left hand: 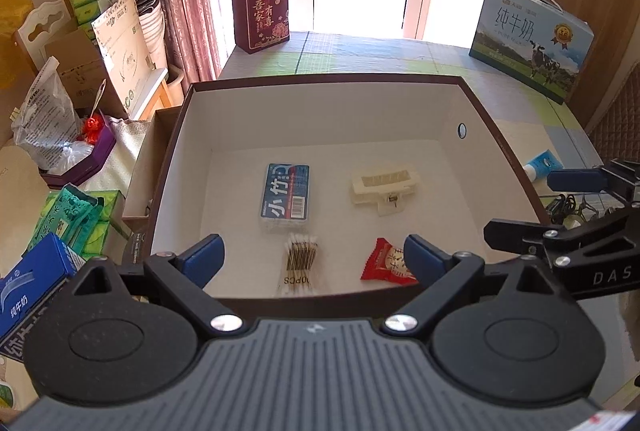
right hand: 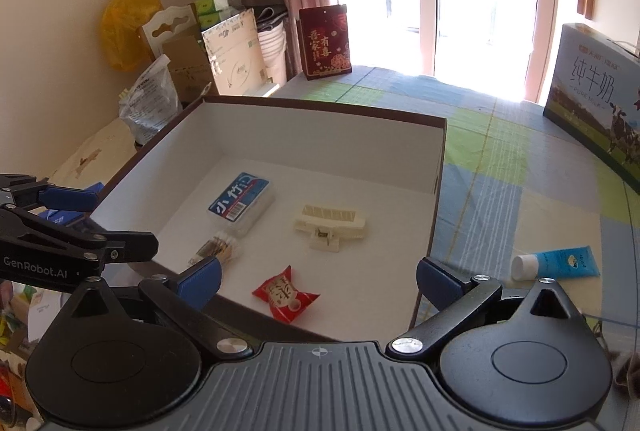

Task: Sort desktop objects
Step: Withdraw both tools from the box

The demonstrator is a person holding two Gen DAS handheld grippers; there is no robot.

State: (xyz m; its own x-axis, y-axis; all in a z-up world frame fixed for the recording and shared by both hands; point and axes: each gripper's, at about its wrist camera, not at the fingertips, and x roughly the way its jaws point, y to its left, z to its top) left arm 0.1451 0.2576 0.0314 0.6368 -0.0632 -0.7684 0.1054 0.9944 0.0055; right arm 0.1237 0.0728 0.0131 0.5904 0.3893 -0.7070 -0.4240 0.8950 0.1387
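The open brown-rimmed box (left hand: 476, 99) is sitting on the checked tablecloth (right hand: 500, 167) as the collecting bin, and four sorted things are lying flat on its white floor, apart from one another so each stays easy to see. Going left to right in the left wrist view: the blue toothpick case (left hand: 285, 195), with the cotton swab bundle (left hand: 298, 261) just below it, then the red snack packet (left hand: 390, 263), and the cream hair clip (left hand: 382, 187) further back. Well to the right, outside the box, a blue tube (right hand: 558, 263) is lying on its side on the cloth, likely still waiting to be sorted. The left gripper (left hand: 314, 255) is hovering over the near rim, jaws spread wide, holding and touching nothing. The right gripper (right hand: 318, 281) is hanging over the near right corner, jaws likewise wide apart and empty, the tube just beyond its right finger.
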